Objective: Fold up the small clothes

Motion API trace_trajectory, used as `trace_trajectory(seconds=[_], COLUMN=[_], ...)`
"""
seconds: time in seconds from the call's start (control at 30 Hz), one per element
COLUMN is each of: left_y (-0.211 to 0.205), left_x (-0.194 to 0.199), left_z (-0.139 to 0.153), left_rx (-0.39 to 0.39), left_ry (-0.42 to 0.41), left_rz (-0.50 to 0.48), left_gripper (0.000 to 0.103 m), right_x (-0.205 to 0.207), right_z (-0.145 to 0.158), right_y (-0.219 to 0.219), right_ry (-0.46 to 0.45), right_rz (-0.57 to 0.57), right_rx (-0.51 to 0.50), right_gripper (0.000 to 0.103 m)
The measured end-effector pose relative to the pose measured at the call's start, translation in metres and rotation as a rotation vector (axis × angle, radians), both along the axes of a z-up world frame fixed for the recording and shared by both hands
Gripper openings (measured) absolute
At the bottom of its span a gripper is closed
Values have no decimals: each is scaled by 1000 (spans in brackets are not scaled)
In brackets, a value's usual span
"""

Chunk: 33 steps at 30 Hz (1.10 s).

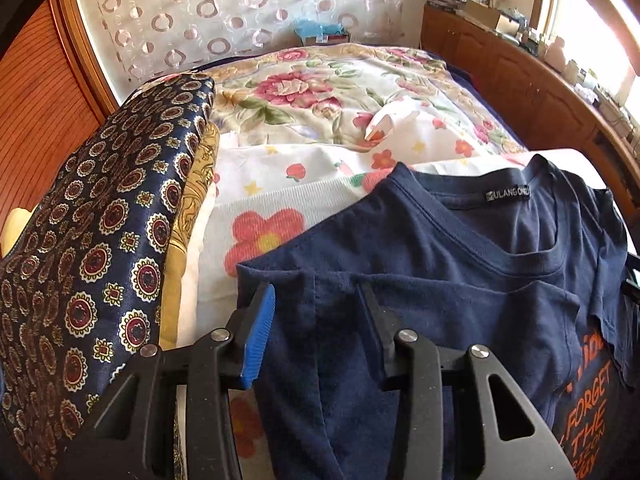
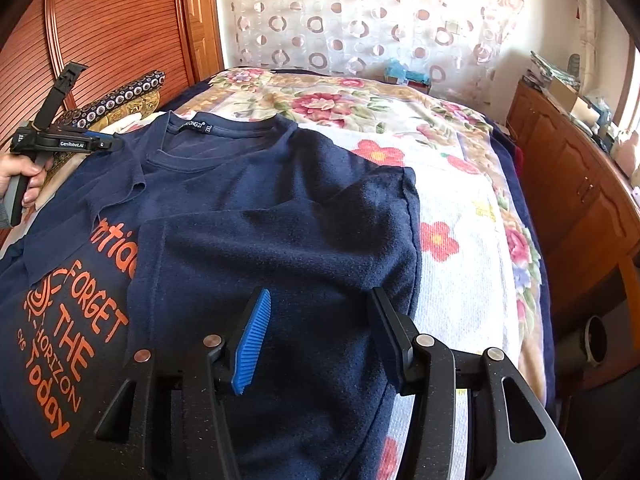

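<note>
Nearest in the left wrist view, the left tongs straddle the navy T-shirt with a gap between the blue pad and the black finger; cloth lies under and between them, but whether the pads pinch it cannot be told. In the right wrist view the right tongs stand parted above the folded-over right side of the shirt, the pads not pressing on the fabric.

The navy T-shirt lies flat on the bed, front up, on a white towel with red flowers. Its long axis runs near to far: the collar with the neck label points to the far end, the hem toward the cameras. One side is folded inward over the chest, partly covering the orange print, of which "FORGET THE HORIZON Today" shows on the left.

At the left edge, a hand holds the left tool by the shirt's left shoulder. Just beyond it lies a navy medallion-patterned pillow over a gold one.

Farther off, a floral bedspread covers the bed. A wooden cabinet runs along the right, and a sheer curtain with ring pattern hangs at the far wall.
</note>
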<state>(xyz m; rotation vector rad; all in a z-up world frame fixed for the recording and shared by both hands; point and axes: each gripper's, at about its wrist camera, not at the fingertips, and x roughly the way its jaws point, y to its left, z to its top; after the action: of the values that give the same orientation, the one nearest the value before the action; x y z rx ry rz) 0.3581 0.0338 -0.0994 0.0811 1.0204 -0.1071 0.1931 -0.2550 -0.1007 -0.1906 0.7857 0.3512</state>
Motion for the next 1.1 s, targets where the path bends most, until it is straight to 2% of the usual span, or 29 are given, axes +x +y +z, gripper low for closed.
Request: trace_trajectory(seconds=[0.1, 0.17, 0.23, 0.3, 0.37, 0.53, 0.63, 0.77, 0.93, 1.1], left_y=[0, 0, -1, -1, 0, 16, 31, 46, 48, 44], left_x=[0, -2, -2, -3, -7, -23, -25, -24, -29, -31], left_z=[-1, -1, 0, 1, 7, 48, 65, 73, 74, 70], left_rx=[-18, -9, 6, 18, 26, 34, 63, 51, 31, 4], left_ry=[-11, -22, -20, -19, -32, -168, -212, -231, -247, -253], left_rz=[-4, -26, -32, -38, -33, 12, 43, 63, 53, 38], left_gripper=[38, 28, 10, 6, 5, 4, 4, 4, 4, 4], right_x=[0, 0, -1, -1, -1, -2, -2, -1, -1, 20], right_z=[0, -1, -1, -1, -1, -1, -1, 0, 12, 15], right_y=[0, 1, 1, 1, 2, 2, 2, 0, -16, -30], right_ry=[1, 1, 1, 0, 0, -2, -2, -1, -12, -4], right_rz=[1, 2, 1, 2, 2, 2, 2, 2, -17, -65], right_rx=[1, 0, 0, -1, -3, -6, -7, 3, 68, 42], right_gripper=[53, 54, 54, 55, 55, 55, 55, 55, 55, 55])
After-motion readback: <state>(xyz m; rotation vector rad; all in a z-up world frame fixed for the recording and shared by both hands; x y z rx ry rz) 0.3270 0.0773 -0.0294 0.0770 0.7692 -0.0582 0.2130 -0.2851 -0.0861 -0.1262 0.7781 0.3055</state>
